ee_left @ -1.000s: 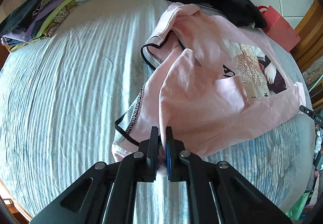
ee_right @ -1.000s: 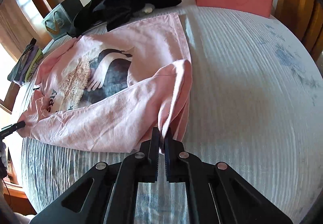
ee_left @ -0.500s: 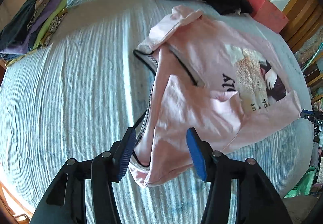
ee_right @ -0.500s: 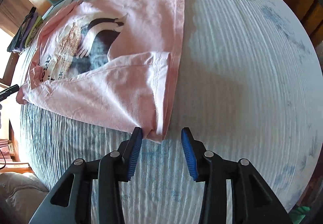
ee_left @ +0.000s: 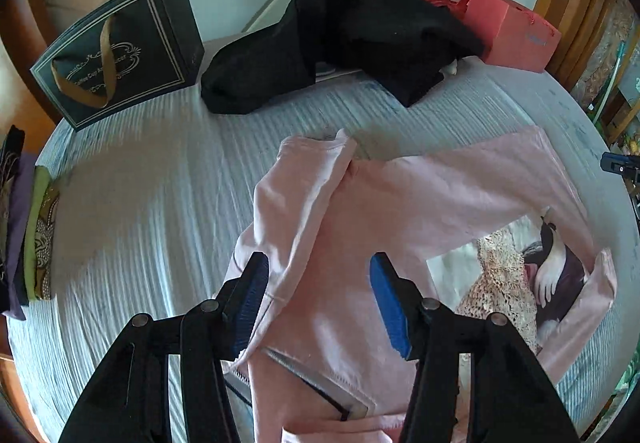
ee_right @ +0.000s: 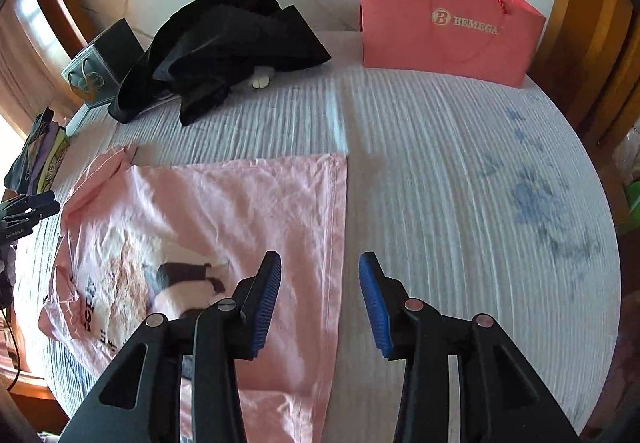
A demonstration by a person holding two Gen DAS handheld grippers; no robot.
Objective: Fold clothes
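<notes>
1. The pink shirt [ee_left: 404, 211] lies on the bed [ee_right: 460, 171], print up, with a sleeve folded across its upper part.
2. The left claw [ee_left: 318, 307] is spread wide above the shirt's collar end, holding nothing.
3. The right claw [ee_right: 320, 303] is spread too, straddling the shirt's straight side edge; it grips nothing.
4. Beyond the shirt, a black garment [ee_right: 224, 47] is heaped near the headboard, between a dark bag [ee_left: 120, 47] and a red bag [ee_right: 444, 31].
5. Folded clothes [ee_left: 28, 235] are stacked at the bed's left edge.
</notes>
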